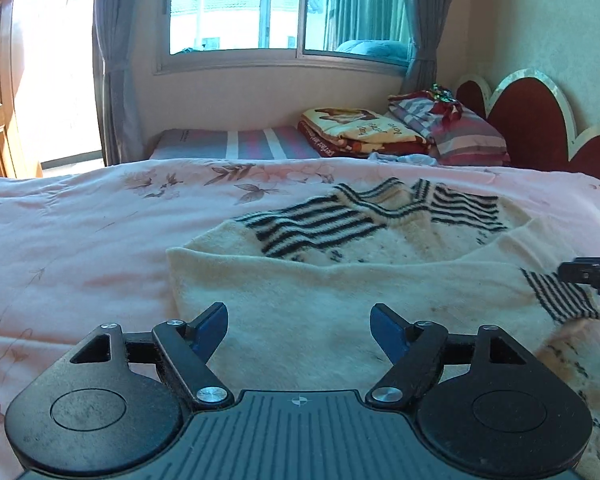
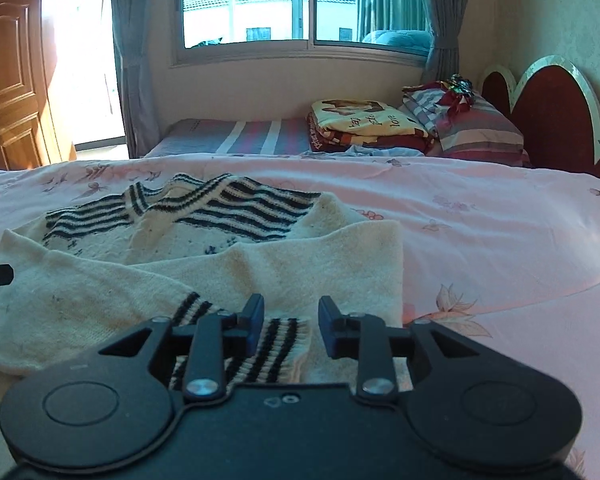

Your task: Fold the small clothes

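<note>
Bed (image 1: pixel 80 240) under pink floral cover. Cream sweater (image 1: pixel 320 312) with black stripes lies partly folded on it. Left hand-held gripper (image 1: pixel 299 330) spread over the sweater's plain part. Right hand-held gripper (image 2: pixel 291 330) spread above the striped cuff (image 2: pixel 276 344), holding nothing.

Sweater (image 1: pixel 340 280) lies on the quilt (image 1: pixel 80 240), sleeves folded across its body — left gripper (image 1: pixel 299 330) over its near left part, right gripper (image 2: pixel 291 326) over the cuff (image 2: pixel 260 344); blankets (image 1: pixel 356 132) and pillow (image 1: pixel 468 136) behind.
</note>
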Action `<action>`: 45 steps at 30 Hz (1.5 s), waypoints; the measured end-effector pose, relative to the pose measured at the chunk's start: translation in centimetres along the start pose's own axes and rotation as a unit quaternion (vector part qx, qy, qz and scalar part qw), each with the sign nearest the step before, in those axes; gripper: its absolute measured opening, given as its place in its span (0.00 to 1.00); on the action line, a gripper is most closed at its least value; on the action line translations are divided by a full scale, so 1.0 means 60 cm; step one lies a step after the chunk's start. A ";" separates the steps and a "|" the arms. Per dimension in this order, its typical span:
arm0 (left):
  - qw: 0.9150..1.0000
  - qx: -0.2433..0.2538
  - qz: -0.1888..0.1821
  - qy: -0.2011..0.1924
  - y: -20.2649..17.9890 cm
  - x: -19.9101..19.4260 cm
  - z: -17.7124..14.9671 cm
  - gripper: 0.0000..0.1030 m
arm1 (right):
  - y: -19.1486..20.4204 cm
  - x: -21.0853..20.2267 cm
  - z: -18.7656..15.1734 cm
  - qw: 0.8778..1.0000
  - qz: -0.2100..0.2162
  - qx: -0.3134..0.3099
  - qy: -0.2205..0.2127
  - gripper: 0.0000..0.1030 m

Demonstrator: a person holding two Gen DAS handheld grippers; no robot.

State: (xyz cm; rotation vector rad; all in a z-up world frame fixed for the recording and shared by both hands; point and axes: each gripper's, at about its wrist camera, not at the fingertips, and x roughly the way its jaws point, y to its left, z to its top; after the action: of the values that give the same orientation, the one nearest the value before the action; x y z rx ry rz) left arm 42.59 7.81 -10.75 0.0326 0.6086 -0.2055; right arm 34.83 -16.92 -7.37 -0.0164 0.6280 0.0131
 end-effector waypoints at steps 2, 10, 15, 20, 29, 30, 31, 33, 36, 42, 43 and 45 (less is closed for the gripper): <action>1.000 0.007 -0.013 0.007 -0.029 -0.004 -0.012 0.76 | 0.013 0.002 -0.012 1.000 0.018 -0.011 0.001 0.30; 1.000 0.016 0.002 0.023 -0.046 -0.008 -0.041 0.81 | -0.007 -0.011 -0.030 1.000 0.000 -0.021 0.010 0.34; 0.999 0.017 0.026 0.032 -0.059 -0.012 -0.044 0.83 | -0.022 -0.007 -0.037 0.999 0.025 -0.028 0.005 0.36; 0.997 -0.010 0.070 0.037 -0.075 -0.055 -0.031 0.83 | -0.044 -0.036 -0.025 0.998 0.054 -0.023 0.004 0.36; 0.991 -0.064 0.056 0.106 -0.090 -0.219 -0.167 0.83 | -0.189 -0.179 -0.142 0.967 0.190 0.139 0.092 0.38; 0.991 -0.061 0.050 0.111 -0.094 -0.237 -0.183 0.83 | -0.199 -0.195 -0.157 0.963 0.197 0.156 0.102 0.42; 0.991 -0.050 0.049 0.114 -0.100 -0.255 -0.196 0.83 | -0.208 -0.209 -0.175 0.956 0.204 0.177 0.114 0.43; 0.988 -0.060 0.033 0.138 -0.102 -0.280 -0.218 0.83 | -0.226 -0.237 -0.208 0.939 0.226 0.228 0.125 0.43; 0.986 -0.089 -0.002 0.141 -0.092 -0.321 -0.240 0.83 | -0.233 -0.270 -0.239 0.913 0.252 0.282 0.153 0.43; 0.935 -0.276 -0.169 0.145 -0.034 -0.340 -0.282 0.70 | -0.193 -0.295 -0.271 0.889 0.294 0.302 0.181 0.43; 0.918 -0.311 -0.199 0.144 -0.025 -0.329 -0.292 0.52 | -0.189 -0.291 -0.271 0.887 0.296 0.306 0.178 0.43; 0.903 -0.337 -0.220 0.151 -0.016 -0.298 -0.309 0.36 | -0.185 -0.272 -0.270 0.875 0.305 0.334 0.172 0.39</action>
State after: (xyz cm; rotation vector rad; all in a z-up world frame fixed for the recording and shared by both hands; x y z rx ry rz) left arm 17.60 11.78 -15.73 -0.7656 0.9686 -0.4226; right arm 12.28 -28.44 -10.78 0.8717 0.9470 0.4137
